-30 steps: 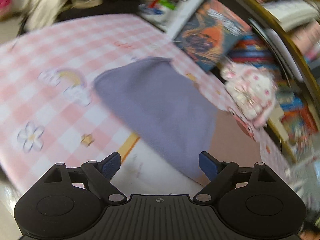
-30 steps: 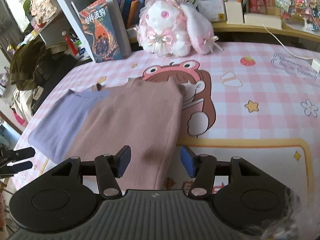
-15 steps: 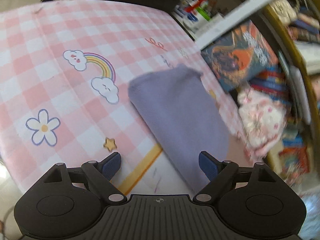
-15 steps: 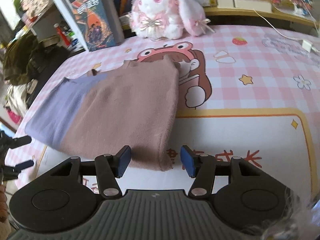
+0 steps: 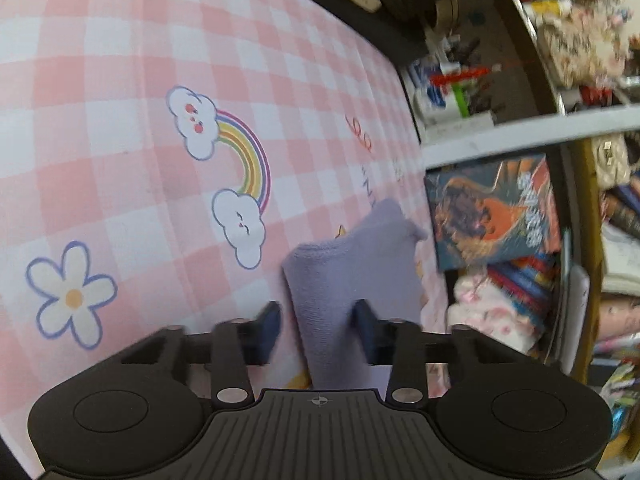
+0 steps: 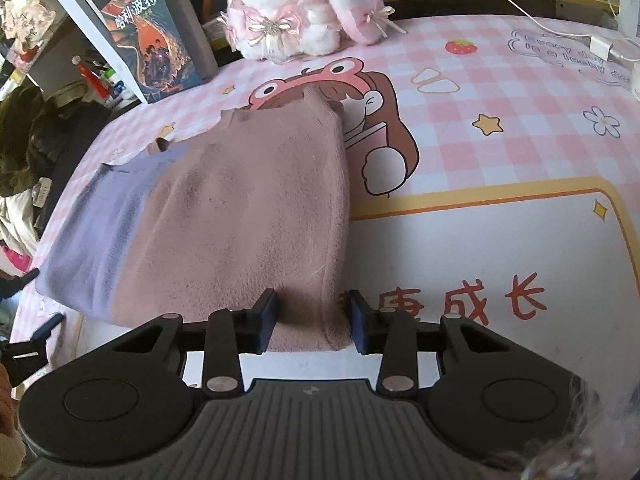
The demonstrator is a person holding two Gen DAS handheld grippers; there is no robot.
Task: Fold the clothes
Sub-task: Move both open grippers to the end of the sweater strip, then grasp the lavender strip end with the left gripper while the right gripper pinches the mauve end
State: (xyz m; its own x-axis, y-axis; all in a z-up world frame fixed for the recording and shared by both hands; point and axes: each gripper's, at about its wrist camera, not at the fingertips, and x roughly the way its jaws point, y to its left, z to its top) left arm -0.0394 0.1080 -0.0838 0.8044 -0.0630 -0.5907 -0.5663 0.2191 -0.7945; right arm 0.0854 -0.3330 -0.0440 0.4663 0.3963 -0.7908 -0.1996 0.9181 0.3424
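Note:
A folded garment lies on the pink checked table cover (image 6: 520,128). Its top layer is dusty pink (image 6: 248,208) and a purple layer (image 6: 92,240) sticks out to the left. My right gripper (image 6: 313,322) is at the near right corner of the pink layer, with the fabric filling the narrow gap between its blue pads. My left gripper (image 5: 317,330) is low at the purple end (image 5: 352,264), jaws drawn in around that edge; this view is blurred. In the right wrist view the left gripper's fingers (image 6: 48,326) show at the purple edge.
A white and pink plush rabbit (image 6: 296,12) and an upright book (image 6: 156,40) stand at the table's far edge before bookshelves. A white cable and charger (image 6: 600,44) lie at the far right. Dark clothes (image 6: 24,140) are piled beyond the left edge.
Both grippers dropped to the garment's near edge and narrowed their jaws onto it. The left swung round to the purple end; the right came up to the pink corner.

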